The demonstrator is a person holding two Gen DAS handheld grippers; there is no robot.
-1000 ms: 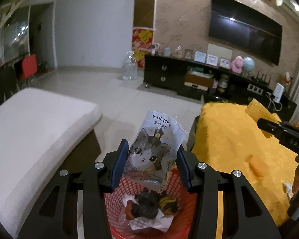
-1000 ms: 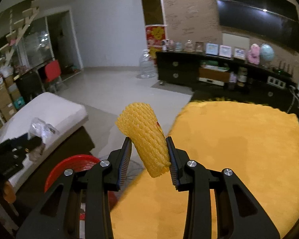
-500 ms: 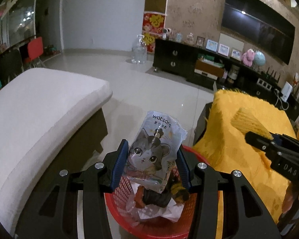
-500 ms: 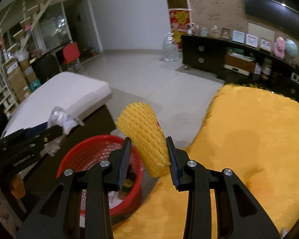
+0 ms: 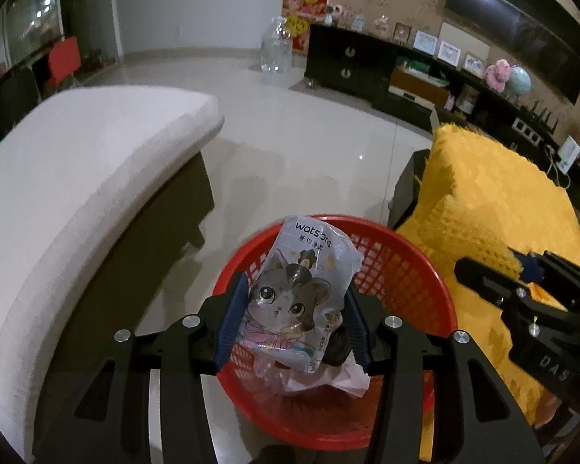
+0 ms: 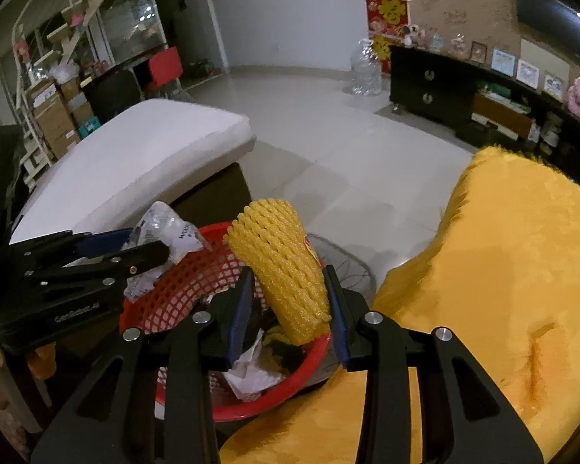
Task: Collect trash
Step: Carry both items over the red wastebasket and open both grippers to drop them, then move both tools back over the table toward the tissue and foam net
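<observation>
My left gripper (image 5: 295, 321) is shut on a Watsons wipes packet (image 5: 299, 294) with a cat picture, held above the red mesh basket (image 5: 417, 290). The basket holds crumpled paper and dark scraps (image 5: 340, 379). My right gripper (image 6: 288, 309) is shut on a yellow foam fruit net (image 6: 282, 266), held over the near right rim of the same basket (image 6: 174, 290). The left gripper (image 6: 77, 266) with its packet (image 6: 162, 232) shows at the left in the right wrist view. The right gripper (image 5: 522, 294) shows at the right in the left wrist view.
A table under a yellow fuzzy cloth (image 5: 495, 201) stands right of the basket. A white cushioned bench (image 5: 77, 178) stands to the left. Tiled floor (image 5: 290, 127) lies beyond, with a dark TV cabinet (image 5: 386, 73) and a water jug (image 5: 276, 50) at the back.
Both grippers have tilted down and moved in over the red basket, each still holding its piece of trash. The foam net has come from above the yellow cloth to the basket's rim.
</observation>
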